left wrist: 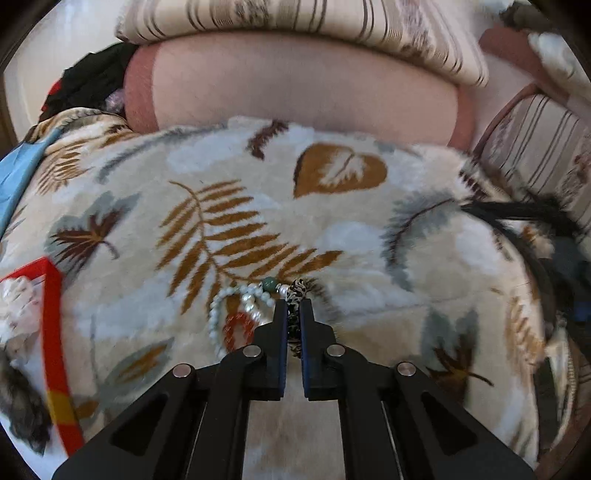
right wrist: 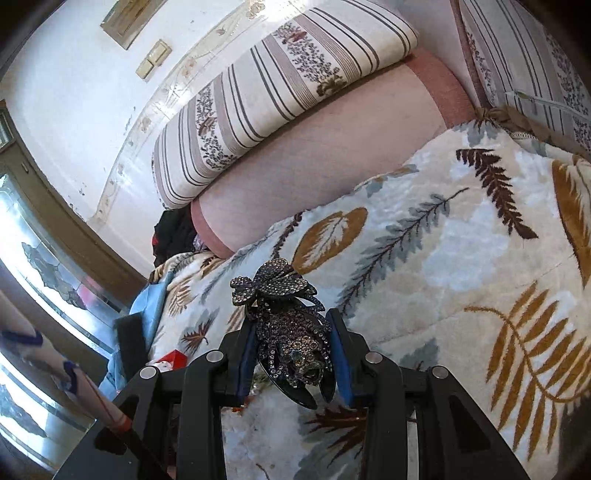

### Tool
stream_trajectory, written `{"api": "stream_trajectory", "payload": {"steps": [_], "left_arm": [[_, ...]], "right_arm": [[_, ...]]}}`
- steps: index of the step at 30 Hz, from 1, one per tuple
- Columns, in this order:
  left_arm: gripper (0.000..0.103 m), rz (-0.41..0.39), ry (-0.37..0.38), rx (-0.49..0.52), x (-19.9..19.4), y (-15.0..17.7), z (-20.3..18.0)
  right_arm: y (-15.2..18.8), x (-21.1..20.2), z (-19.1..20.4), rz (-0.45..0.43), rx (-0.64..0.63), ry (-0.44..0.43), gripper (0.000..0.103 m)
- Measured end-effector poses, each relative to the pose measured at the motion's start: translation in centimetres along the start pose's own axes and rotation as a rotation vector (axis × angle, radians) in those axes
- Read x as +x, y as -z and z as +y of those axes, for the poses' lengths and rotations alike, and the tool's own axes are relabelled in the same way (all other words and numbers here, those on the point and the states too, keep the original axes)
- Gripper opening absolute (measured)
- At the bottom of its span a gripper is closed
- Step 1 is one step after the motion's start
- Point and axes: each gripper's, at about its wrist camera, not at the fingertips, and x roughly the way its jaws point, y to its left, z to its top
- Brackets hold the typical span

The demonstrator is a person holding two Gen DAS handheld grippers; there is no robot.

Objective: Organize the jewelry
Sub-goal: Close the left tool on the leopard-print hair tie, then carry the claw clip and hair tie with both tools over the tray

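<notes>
Black linkage arms fill the bottom of the left wrist view, ending in the left gripper [left wrist: 294,308], whose blue-padded jaws are pressed almost together on a brown-and-cream patterned bead bracelet [left wrist: 297,291]; part of it shows in the narrow gap between the pads and part curls out past the tips. Far left in this view stands a red box [left wrist: 51,295] with a yellow patch on its edge and pale items inside, too blurred to name. Just left of the gripper, a pile of jewelry rests on the leaf-patterned blanket [left wrist: 332,221]: a white pearl bracelet [left wrist: 216,314], an orange-red bead loop [left wrist: 238,325] and a green bead [left wrist: 269,284] touching the patterned bracelet's string. Beyond the blanket lies a pink bolster [left wrist: 295,81] with a striped cushion [left wrist: 314,22] on top. At the right edge a dark strap [left wrist: 517,210] crosses the blanket.

Seen from the right wrist, the right gripper [right wrist: 291,325] has its jaws partly spread and pinching a dark rhinestone-covered hair claw clip [right wrist: 291,328], shaped like a flower, held above the blanket. Left of it, a blue cloth [right wrist: 147,306] hangs at the blanket's edge.
</notes>
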Motion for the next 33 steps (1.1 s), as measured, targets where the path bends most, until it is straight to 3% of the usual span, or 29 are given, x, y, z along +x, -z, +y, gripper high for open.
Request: {"api": "stream_trajectory", "payload": {"steps": [8, 15, 24, 33], "left_arm": [[0.005, -0.148, 0.013, 0.013, -9.5, 3.4, 1.4], [0.006, -0.259, -0.134, 0.082, -15.6, 9.4, 2.7], [0.006, -0.362, -0.331, 0.148, -18.7, 14.0, 4.6], [0.006, -0.394, -0.395, 0.123, -19.0, 14.5, 6.9]], "right_arm": [[1.8, -0.5, 2.8, 0.003, -0.089, 0.003, 0.039], [6.1, -2.8, 7.1, -0.002, -0.210, 0.001, 0.039], [13.0, -6.3, 11.0, -0.028, -0.351, 0.046, 0.039], [16.7, -6.9, 11.6, 0.006, -0.353, 0.067, 0.039]]}}
